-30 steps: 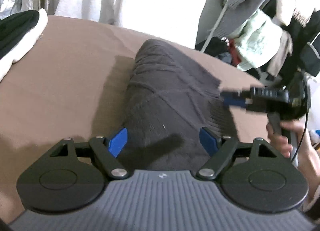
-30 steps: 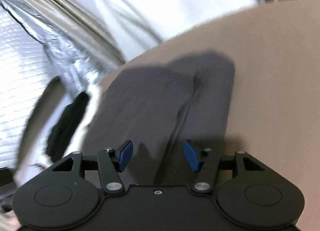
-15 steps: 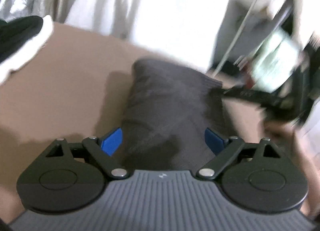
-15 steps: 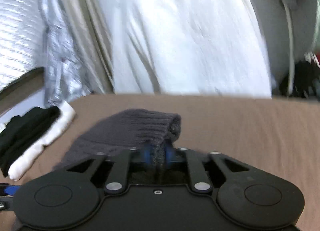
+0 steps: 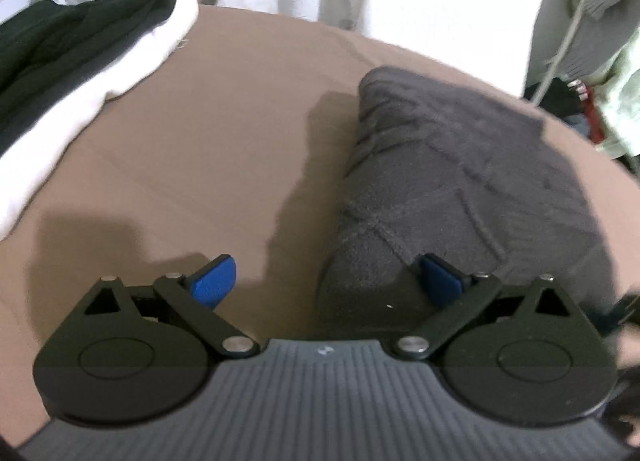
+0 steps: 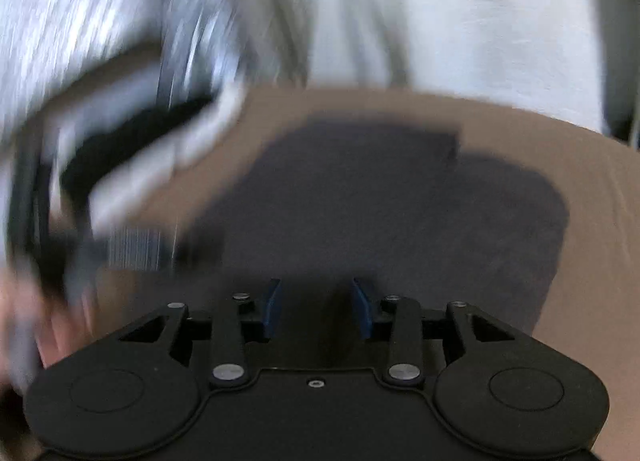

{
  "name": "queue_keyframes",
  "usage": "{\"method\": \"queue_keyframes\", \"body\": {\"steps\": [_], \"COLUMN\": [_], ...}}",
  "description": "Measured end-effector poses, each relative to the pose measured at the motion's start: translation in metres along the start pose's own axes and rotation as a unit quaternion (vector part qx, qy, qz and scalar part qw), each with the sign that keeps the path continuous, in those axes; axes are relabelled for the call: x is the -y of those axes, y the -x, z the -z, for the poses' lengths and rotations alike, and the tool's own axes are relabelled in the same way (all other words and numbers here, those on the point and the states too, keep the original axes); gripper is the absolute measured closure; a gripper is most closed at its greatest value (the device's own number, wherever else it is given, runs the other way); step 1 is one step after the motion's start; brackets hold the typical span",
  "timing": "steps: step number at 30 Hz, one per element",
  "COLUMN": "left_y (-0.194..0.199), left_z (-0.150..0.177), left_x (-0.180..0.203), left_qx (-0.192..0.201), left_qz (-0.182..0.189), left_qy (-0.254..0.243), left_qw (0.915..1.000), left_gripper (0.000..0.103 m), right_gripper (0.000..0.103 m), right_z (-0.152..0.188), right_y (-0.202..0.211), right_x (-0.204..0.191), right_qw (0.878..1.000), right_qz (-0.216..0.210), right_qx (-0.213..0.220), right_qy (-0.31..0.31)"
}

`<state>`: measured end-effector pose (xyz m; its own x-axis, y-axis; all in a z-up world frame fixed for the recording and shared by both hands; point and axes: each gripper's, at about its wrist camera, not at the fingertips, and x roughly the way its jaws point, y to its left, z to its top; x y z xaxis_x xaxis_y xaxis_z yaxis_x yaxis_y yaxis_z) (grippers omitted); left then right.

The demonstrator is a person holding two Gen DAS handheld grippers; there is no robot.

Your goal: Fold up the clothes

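Left hand-held gripper (image 5: 326, 281) tilted down, opening, right hand-held gripper (image 6: 316, 309) opening above sweater (image 5: 460, 189)

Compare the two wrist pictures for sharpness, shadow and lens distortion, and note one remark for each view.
Left wrist view: mostly sharp; the grey knitted garment shows its cable pattern, it and the left tool cast dark shadows on the brown surface, whose far edge bows from fisheye distortion. Right wrist view: heavy motion blur smears the garment and the black-and-white folded pile; only the right tool stays crisp.
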<state>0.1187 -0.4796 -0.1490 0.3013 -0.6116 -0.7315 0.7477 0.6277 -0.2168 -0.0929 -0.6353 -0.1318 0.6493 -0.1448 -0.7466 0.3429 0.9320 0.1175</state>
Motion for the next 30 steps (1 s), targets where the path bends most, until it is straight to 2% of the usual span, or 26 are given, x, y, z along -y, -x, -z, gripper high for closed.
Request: {"method": "queue_keyframes", "body": {"steps": [1, 2, 3, 4, 5, 8, 9, 10, 11, 13, 15, 17, 18, 20, 22, 25, 28, 30], "left_y": [0.007, 0.013, 0.021, 0.028, 0.032, 0.026, 0.017, 0.006, -0.003, -0.011, -0.009, 0.002, 0.006, 0.004, -0.010, -0.037, -0.064, -0.068], "left_z": [-0.001, -0.001, 0.000, 0.003, 0.008, 0.028, 0.035, 0.040, 0.045, 0.048, 0.042, 0.034, 0.030, 0.024, 0.017, 0.004, 0.004, 0.003], "left_x": [-0.001, -0.001, -0.003, -0.005, -0.007, -0.010, -0.010, -0.009, -0.012, -0.028, -0.042, -0.050, -0.055, -0.064, -0.069, -0.068, -0.057, -0.041], "left_qx": [0.004, 0.010, 0.014, 0.015, 0.012, -0.020, -0.038, -0.057, -0.070, -0.078, -0.081, -0.062, -0.045, -0.027, -0.032, -0.067, -0.098, -0.106], "left_qz": [0.012, 0.021, 0.032, 0.048, 0.071, 0.127, 0.116, 0.079, 0.055, 0.051, 0.073, 0.104, 0.120, 0.158, 0.197, 0.232, 0.262, 0.235], "left_qy": [-0.003, -0.009, -0.015, -0.019, -0.020, -0.019, -0.027, -0.039, -0.038, 0.003, 0.032, 0.031, 0.032, 0.044, 0.059, 0.070, 0.072, 0.041], "left_qw": [0.9999, 0.9997, 0.9993, 0.9986, 0.9972, 0.9915, 0.9922, 0.9945, 0.9953, 0.9957, 0.9935, 0.9922, 0.9912, 0.9860, 0.9782, 0.9679, 0.9574, 0.9653], "left_gripper": [0.004, 0.004, 0.004, 0.004, 0.003, 0.002, 0.001, 0.000, 0.000, 0.000, 0.000, 0.000, 0.000, 0.000, 0.000, 0.000, 0.000, 0.000], "right_gripper": [0.053, 0.052, 0.046, 0.039, 0.038, 0.033, 0.028, 0.021, 0.020, 0.020, 0.020, 0.020, 0.020, 0.020, 0.020, 0.020, 0.019, 0.017], "right_z": [0.009, 0.012, 0.014, 0.012, 0.009, 0.007, 0.010, 0.013, 0.017, 0.028, 0.040, 0.047, 0.048, 0.045, 0.042, 0.035, 0.032, 0.034], "right_y": [-0.006, -0.002, 0.004, 0.012, 0.019, 0.041, 0.046, 0.047, 0.047, 0.037, 0.033, 0.026, 0.021, 0.011, -0.001, -0.019, -0.042, -0.045], "right_x": [-0.010, -0.014, -0.017, -0.015, -0.012, 0.023, 0.042, 0.062, 0.083, 0.121, 0.149, 0.163, 0.166, 0.167, 0.169, 0.171, 0.173, 0.170], "right_qw": [0.999, 0.999, 0.998, 0.998, 0.998, 0.999, 0.996, 0.990, 0.981, 0.958, 0.931, 0.911, 0.907, 0.906, 0.907, 0.908, 0.902, 0.901], "right_qz": [0.015, 0.028, 0.040, 0.046, 0.052, 0.016, -0.002, -0.014, -0.026, -0.046, -0.073, -0.094, -0.099, -0.105, -0.111, -0.119, -0.143, -0.155], "right_qx": [-0.024, -0.023, -0.018, -0.019, -0.021, 0.016, 0.030, 0.039, 0.047, 0.055, 0.062, 0.066, 0.067, 0.065, 0.052, 0.037, 0.043, 0.066], "right_qy": [0.022, 0.035, 0.048, 0.043, 0.035, -0.041, -0.084, -0.135, -0.187, -0.278, -0.352, -0.396, -0.404, -0.405, -0.403, -0.399, -0.405, -0.399]}}
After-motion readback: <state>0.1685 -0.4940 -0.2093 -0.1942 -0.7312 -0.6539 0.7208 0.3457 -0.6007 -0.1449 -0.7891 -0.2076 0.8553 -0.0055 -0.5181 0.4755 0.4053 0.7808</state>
